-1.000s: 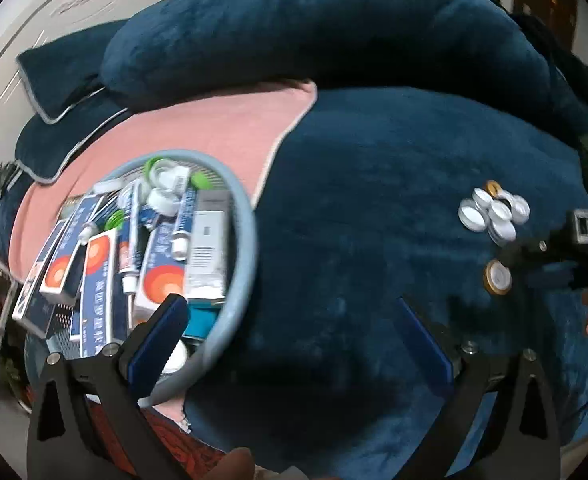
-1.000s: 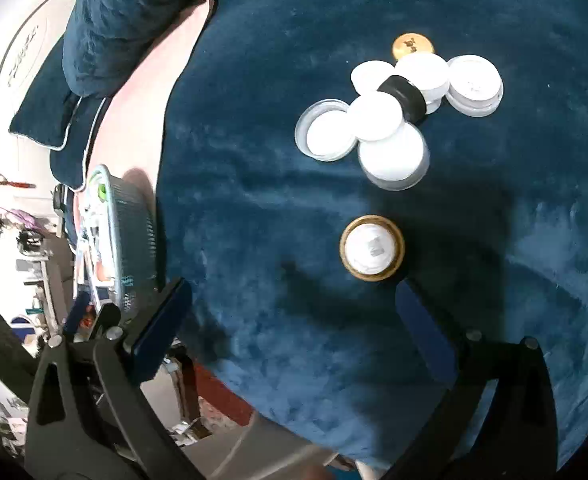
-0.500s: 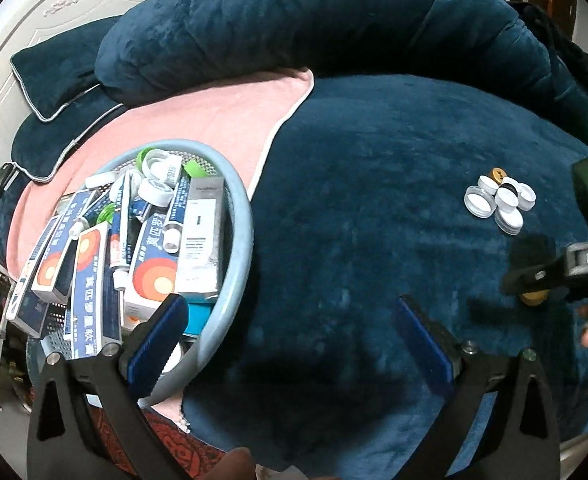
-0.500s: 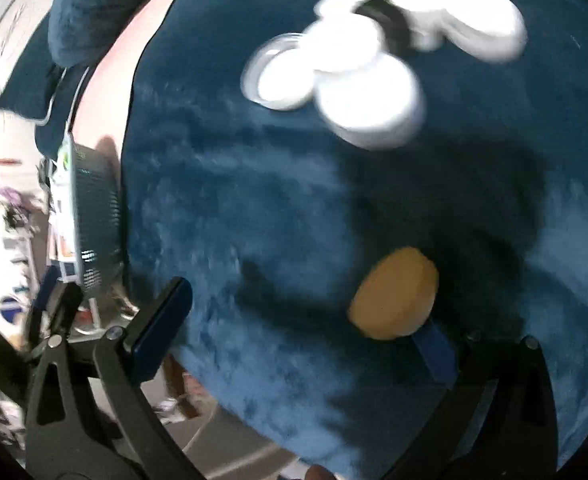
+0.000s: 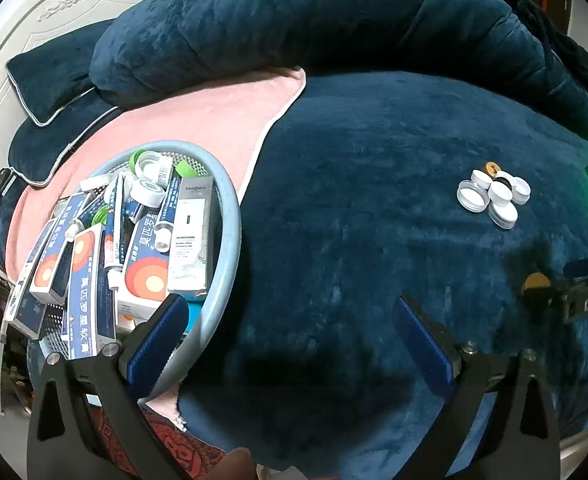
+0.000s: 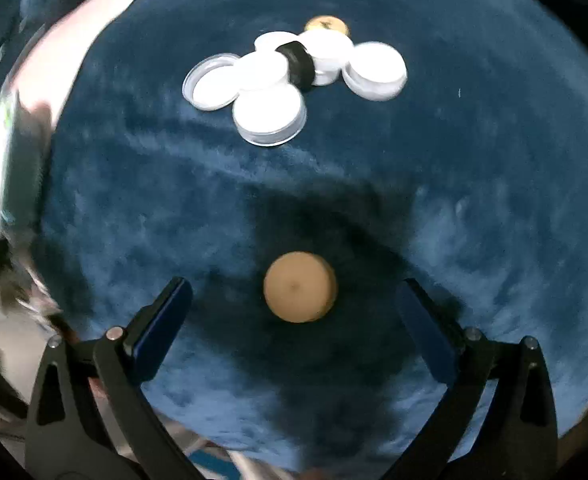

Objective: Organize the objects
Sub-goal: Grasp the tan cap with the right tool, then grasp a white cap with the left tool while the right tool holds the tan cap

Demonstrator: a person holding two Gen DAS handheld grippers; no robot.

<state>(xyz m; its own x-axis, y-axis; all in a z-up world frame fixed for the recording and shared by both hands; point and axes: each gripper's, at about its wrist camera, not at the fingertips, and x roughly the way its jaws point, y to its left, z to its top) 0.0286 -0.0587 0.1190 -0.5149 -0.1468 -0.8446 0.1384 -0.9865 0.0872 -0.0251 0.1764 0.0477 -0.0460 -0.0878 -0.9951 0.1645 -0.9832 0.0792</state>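
A tan round cap [image 6: 299,287] lies top-up on the dark blue blanket [image 6: 473,184], between the open fingers of my right gripper [image 6: 292,312], not touched. It also shows in the left wrist view [image 5: 535,282] beside the right gripper's body. A cluster of white caps [image 6: 294,80] with one black cap [image 6: 299,65] and a gold cap [image 6: 325,24] lies farther ahead, seen also in the left wrist view [image 5: 493,197]. My left gripper [image 5: 290,334] is open and empty over the blanket, beside a light blue basket [image 5: 230,236] full of ointment boxes and tubes.
A pink towel [image 5: 198,124] lies under the basket. A rolled dark blue duvet [image 5: 294,20] and pillows [image 5: 46,80] lie at the back, before a white headboard [image 5: 26,12]. The bed's front edge is just below both grippers.
The tan cap has flipped from its white inside facing up to top-up. My right gripper has moved so the cap now lies centred between its fingers. The left gripper has drawn back slightly.
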